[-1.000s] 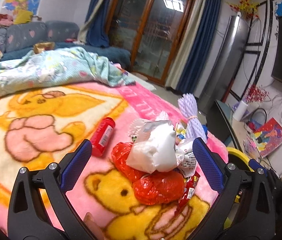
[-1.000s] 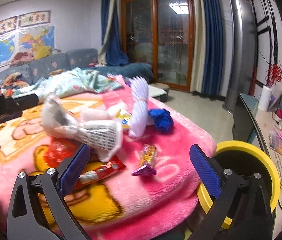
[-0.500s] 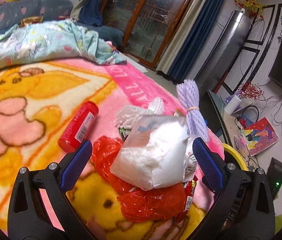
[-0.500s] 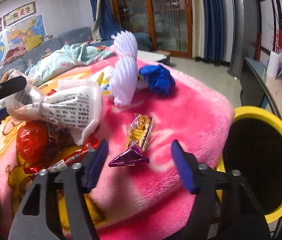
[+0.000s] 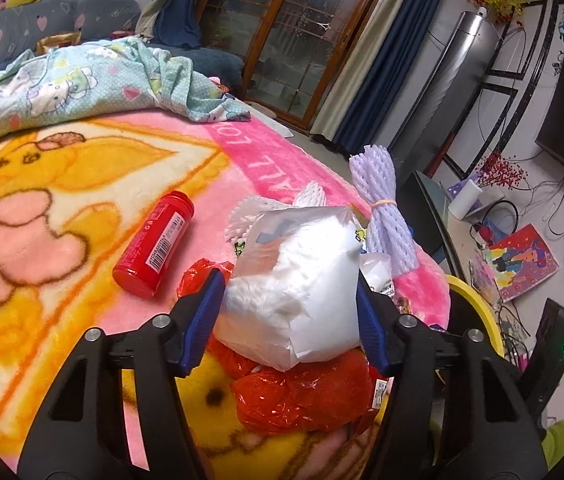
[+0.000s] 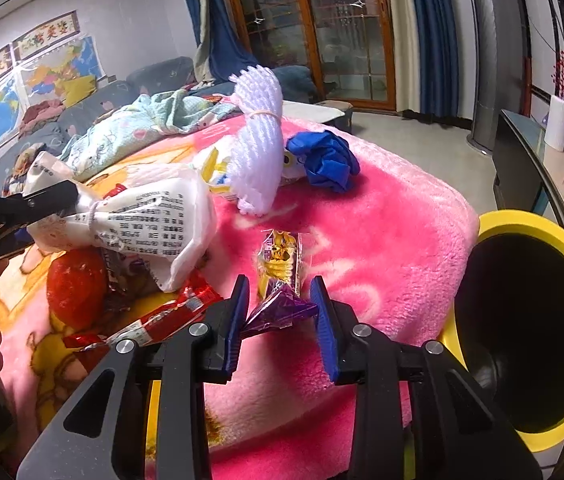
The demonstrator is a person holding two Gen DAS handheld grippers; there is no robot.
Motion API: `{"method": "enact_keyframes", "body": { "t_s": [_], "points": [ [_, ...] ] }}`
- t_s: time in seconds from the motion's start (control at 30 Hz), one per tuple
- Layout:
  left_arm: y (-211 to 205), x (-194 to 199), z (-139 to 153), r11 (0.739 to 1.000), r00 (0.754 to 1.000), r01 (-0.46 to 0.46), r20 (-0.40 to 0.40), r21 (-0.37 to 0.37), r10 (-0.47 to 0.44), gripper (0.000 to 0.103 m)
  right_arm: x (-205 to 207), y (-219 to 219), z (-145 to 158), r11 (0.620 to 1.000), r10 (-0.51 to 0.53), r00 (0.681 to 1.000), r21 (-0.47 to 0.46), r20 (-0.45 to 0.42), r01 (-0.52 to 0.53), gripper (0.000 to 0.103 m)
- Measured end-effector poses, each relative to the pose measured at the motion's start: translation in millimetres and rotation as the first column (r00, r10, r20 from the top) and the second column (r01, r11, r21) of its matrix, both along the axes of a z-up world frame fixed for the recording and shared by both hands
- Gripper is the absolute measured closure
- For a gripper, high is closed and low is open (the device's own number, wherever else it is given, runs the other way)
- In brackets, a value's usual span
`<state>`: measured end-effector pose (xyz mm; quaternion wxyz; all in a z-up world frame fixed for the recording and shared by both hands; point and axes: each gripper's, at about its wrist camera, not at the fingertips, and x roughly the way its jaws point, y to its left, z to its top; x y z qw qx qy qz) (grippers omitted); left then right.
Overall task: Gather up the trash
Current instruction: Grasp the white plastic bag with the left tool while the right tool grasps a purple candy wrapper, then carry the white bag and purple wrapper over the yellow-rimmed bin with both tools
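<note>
My left gripper is shut on a white plastic bag that lies on a red plastic bag on the pink blanket. The white bag also shows in the right wrist view, held by the left gripper. My right gripper is closing around the purple end of a gold and purple snack wrapper; its jaws are narrow and touch the wrapper's sides. A yellow-rimmed trash bin stands by the bed's right edge.
A red bottle lies left of the pile. A purple foam net bundle, a blue crumpled bag, a red snack wrapper and a light blue quilt are on the bed. A dark glass table stands beyond the bin.
Both grippers moved forward and closed from wide open: the left onto the white bag, the right around the gold and purple wrapper.
</note>
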<state>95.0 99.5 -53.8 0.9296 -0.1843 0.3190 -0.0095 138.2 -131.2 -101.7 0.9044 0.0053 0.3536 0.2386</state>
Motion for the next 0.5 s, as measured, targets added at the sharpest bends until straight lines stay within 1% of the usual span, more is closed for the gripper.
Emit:
{"method": "enact_keyframes", "body": {
  "t_s": [0.2,0.5],
  "points": [
    [-1,-7,11,1.000,1.000,0.003,0.025,0.017,-0.003,0.059,-4,-2,7,1.000,0.018,1.000,-0.012,0.000,-0.018,0.073],
    [1,-18,35,1.000,0.996,-0.001,0.087,0.006,0.001,0.060,-12,-17,30,1.000,0.018,0.999,0.006,0.032,-0.018,0.073]
  ]
}}
